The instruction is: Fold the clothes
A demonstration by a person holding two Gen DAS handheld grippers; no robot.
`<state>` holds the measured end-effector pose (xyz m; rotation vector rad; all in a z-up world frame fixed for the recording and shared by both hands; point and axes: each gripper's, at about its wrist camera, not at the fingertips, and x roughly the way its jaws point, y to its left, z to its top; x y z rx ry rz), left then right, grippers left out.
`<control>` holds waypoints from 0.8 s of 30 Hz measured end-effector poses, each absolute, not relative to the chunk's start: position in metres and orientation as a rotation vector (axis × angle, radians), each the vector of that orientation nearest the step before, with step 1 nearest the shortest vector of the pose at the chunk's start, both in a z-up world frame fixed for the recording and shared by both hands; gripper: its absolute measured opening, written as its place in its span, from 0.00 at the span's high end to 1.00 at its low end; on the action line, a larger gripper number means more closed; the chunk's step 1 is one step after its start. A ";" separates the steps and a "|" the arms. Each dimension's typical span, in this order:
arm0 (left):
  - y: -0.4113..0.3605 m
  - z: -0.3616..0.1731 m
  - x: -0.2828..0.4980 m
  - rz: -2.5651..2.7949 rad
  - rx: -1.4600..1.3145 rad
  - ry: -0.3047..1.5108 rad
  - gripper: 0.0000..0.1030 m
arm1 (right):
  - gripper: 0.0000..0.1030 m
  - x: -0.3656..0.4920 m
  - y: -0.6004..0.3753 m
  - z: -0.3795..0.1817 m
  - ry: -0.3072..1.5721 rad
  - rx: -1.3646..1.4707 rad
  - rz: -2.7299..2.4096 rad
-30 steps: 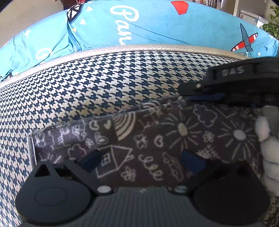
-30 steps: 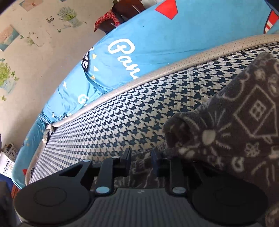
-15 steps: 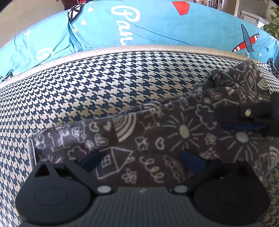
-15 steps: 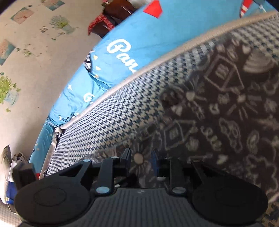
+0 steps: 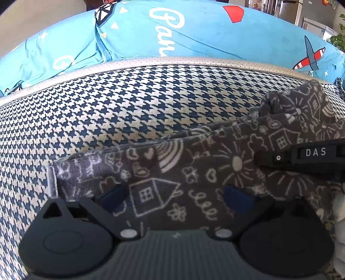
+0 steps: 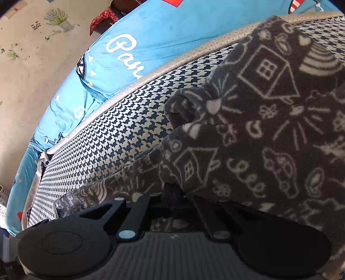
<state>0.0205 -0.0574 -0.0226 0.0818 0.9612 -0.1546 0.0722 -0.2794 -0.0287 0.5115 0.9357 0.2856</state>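
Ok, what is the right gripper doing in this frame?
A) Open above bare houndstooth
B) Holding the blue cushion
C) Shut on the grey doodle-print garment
C: in the right wrist view the right gripper has its jaws together, pinching a fold of the grey doodle-print garment.

a houndstooth cushion (image 5: 133,103) in navy and cream fills the middle of the left wrist view, its pale dotted piping (image 5: 194,61) arcing from nine o'clock over to three. beyond it, toward twelve o'clock, lies a bright blue bedcover (image 5: 194,32) with white script lettering, a red shape and a red-striped aeroplane (image 5: 310,56) at two o'clock. a leafy plant (image 5: 338,38) peeks in at the far two o'clock edge. in the right wrist view, the beige wall (image 6: 32,64) at ten o'clock carries a lavender-pot sticker (image 6: 58,19), and a red patterned cloth (image 6: 103,18) sits at eleven o'clock.
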 end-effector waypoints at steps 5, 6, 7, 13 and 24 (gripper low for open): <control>-0.041 -0.024 0.020 -0.146 0.086 0.959 0.00 | 1.00 0.067 -0.277 -0.025 0.919 0.493 0.276; -0.039 -0.025 0.019 -0.145 0.090 0.959 0.00 | 1.00 0.065 -0.277 -0.022 0.912 0.491 0.277; -0.036 -0.026 0.019 -0.143 0.095 0.959 0.00 | 1.00 0.062 -0.278 -0.018 0.902 0.490 0.283; -0.037 -0.035 0.023 -0.144 0.096 0.961 0.00 | 0.96 0.034 -0.291 0.008 0.818 0.569 0.333; -0.028 -0.041 0.032 -0.156 0.095 0.955 0.00 | 0.95 -0.001 -0.288 -0.005 0.879 0.550 0.320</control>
